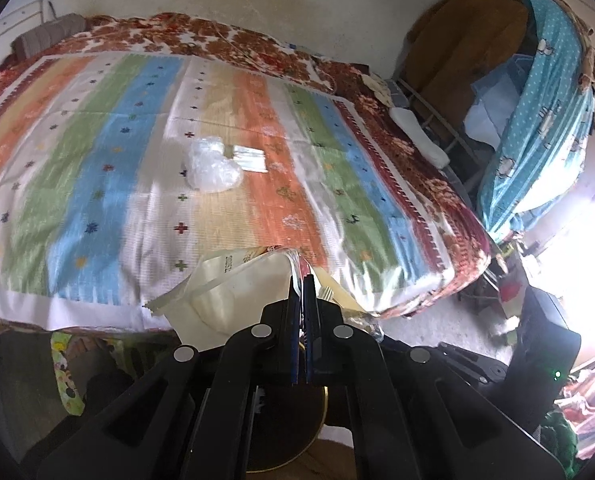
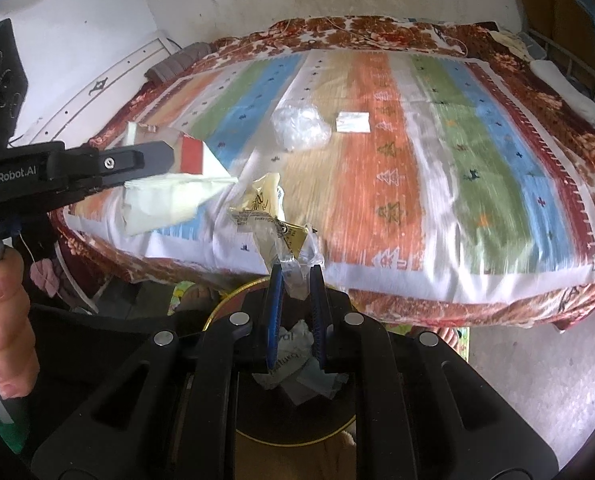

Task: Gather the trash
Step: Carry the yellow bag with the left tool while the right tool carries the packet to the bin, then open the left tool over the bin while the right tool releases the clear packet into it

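Nearest my left camera, the left gripper [image 1: 303, 280] has its jaws pressed together on the edge of a white pouch [image 1: 233, 280], which hangs out to the left of the fingers over the near edge of the bed [image 1: 469, 240]. From the right camera I see that same gripper [image 2: 169, 160] coming in from the left, the pouch [image 2: 169, 200] drooping from it, and a hand [image 2: 5, 304] wrapped round its handle.

My right gripper [image 2: 295, 276] is clamped on a clear wrapper [image 2: 293, 248] with yellow print; the crumpled plastic fills the narrow gap between the blue pads [image 2: 275, 292] and sticks up beyond them over the bed's near edge.

Below both grippers stands a dark bin with a gold rim [image 2: 225, 304]. Inside it I can see crumpled paper [image 2: 297, 360] directly under the right fingers.

Two pieces of trash lie in the middle of the striped sheet [image 2: 377, 160], farther off: a crumpled clear bag [image 2: 299, 126] and, just right of it, a small flat white packet [image 2: 352, 122]. They sit close together; I cannot tell whether they touch. The pictures are somewhat blurred.
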A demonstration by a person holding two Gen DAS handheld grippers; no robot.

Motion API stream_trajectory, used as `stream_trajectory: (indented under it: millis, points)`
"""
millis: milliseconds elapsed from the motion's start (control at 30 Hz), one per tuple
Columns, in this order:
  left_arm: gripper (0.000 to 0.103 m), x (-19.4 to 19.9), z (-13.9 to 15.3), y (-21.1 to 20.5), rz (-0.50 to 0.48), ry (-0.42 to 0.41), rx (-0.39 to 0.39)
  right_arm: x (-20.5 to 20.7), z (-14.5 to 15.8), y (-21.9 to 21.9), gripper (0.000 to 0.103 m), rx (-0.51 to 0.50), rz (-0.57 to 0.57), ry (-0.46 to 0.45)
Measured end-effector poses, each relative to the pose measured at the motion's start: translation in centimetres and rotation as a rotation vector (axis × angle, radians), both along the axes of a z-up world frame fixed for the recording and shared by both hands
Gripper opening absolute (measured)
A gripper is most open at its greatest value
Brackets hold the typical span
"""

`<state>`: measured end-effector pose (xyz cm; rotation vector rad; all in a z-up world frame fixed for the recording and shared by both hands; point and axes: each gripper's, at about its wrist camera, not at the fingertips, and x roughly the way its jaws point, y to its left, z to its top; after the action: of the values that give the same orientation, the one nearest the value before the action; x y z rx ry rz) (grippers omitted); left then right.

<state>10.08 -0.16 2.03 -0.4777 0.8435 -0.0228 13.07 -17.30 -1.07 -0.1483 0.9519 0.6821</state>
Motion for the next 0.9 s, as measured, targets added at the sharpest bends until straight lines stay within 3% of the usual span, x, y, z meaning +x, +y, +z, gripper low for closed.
stream_trajectory:
  millis: [233,700,900]
  points:
    - [0.001,-0.8,-1.1,-0.6,0.022,0.033,0.030,-1.2,-1.7,-0.4,0.013,-0.039,-0.017,0.040]
    - [0.001,-0.8,-5.8,-0.8,0.076,0.195,-0.051,-2.0,-6.4,-0.5,0.013,-0.117,-0.031,0.205]
    - [0.001,-0.5,-6.9,-1.1,0.074,0.229,-0.060,-1.8,-7.9,0.2,0.013,-0.184,-0.034,0.216]
